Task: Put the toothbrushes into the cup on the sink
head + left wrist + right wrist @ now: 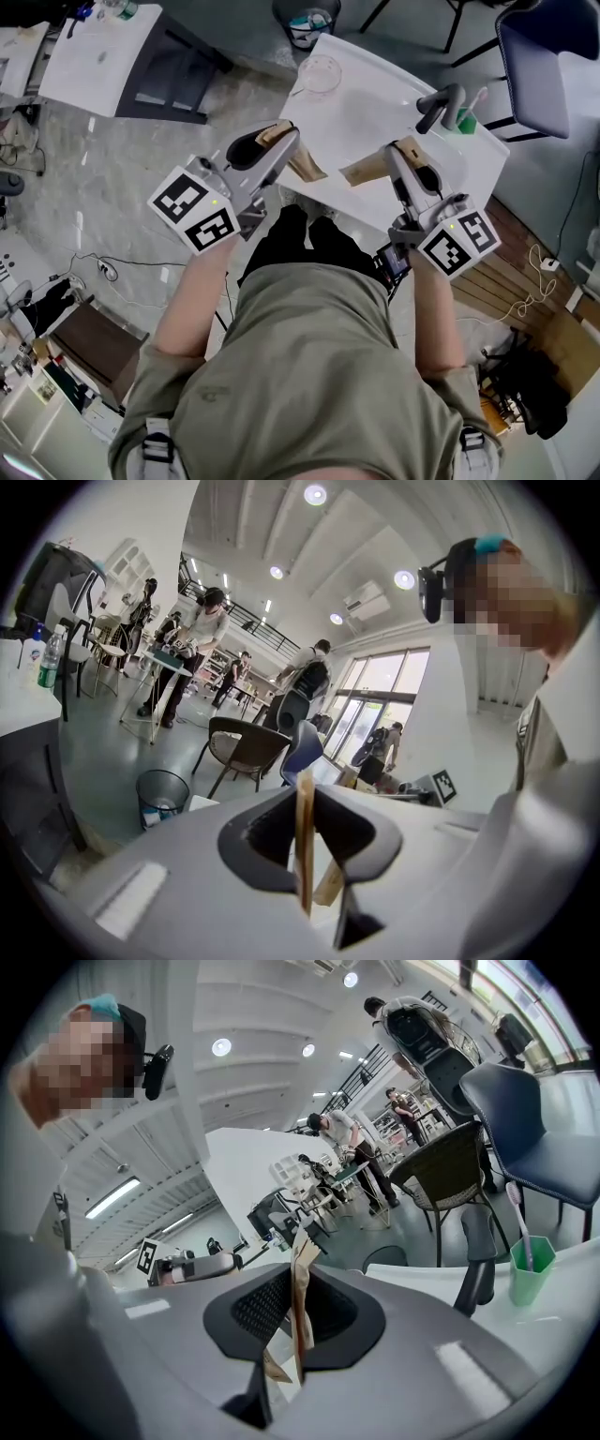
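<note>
A green cup stands at the back right of the white sink top, beside the grey faucet, with a pale toothbrush upright in it. The cup also shows at the right of the right gripper view. My left gripper is shut on a flat brown cardboard piece, seen edge-on as a thin strip. My right gripper is shut on a second brown paper piece, crumpled between its jaws. Both grippers hover over the sink top's near edge.
A clear glass bowl sits at the sink top's far left. Behind it stands a wire trash bin. A blue chair is at the right, a white desk at the left. Other people stand in the room's background.
</note>
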{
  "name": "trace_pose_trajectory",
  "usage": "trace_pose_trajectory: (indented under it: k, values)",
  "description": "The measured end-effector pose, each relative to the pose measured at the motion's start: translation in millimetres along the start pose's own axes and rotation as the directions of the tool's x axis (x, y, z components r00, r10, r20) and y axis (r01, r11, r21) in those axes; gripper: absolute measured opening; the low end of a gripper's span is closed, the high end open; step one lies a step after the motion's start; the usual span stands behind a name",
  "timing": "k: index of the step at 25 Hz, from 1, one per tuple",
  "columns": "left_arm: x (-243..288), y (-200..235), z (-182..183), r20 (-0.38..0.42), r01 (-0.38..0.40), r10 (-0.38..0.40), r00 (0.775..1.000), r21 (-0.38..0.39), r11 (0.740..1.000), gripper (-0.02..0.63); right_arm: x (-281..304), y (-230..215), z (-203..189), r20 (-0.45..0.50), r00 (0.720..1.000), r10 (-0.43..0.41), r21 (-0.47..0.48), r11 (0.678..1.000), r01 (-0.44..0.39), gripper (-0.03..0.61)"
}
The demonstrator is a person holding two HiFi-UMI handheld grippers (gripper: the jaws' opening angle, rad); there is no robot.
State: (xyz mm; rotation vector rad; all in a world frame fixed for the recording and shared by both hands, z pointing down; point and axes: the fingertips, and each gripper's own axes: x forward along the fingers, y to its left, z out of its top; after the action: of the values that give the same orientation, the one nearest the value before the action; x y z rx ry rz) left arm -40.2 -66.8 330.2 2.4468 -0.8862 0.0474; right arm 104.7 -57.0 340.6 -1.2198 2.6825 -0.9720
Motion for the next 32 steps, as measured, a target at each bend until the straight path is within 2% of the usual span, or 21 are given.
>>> trace_pose_trajectory:
  k: [9, 22, 28, 32]
  values:
    - [10.6, 46.2, 16.4, -0.023, 0.039, -0.040, 0.999, -0.019, 0.999, 0.052, 49.3, -6.6, 15.9, 0.003, 0.999, -0.042, -0.013, 0.999, 0.042, 0.044]
    - [11.8, 45.4, 28.4, -0.028, 0.085, -0.086, 0.996, -0.014, 0.996, 0.052, 61.1, -3.9, 31.7, 0.015, 0.997, -0.079, -0.047, 0.996, 0.079, 0.044]
    - [16.1, 78.6, 30.9, -0.034, 0.090, -0.091, 0.995, -0.037, 0.995, 0.052, 101.9, -19.5, 38.8, 0.020, 0.996, -0.091, -0.028, 0.995, 0.092, 0.044]
    - [16.5, 80.6, 29.7, -0.037, 0.092, -0.094, 0.995, -0.046, 0.995, 0.052, 109.5, -24.7, 46.1, 0.027, 0.995, -0.099, -0.036, 0.994, 0.100, 0.044]
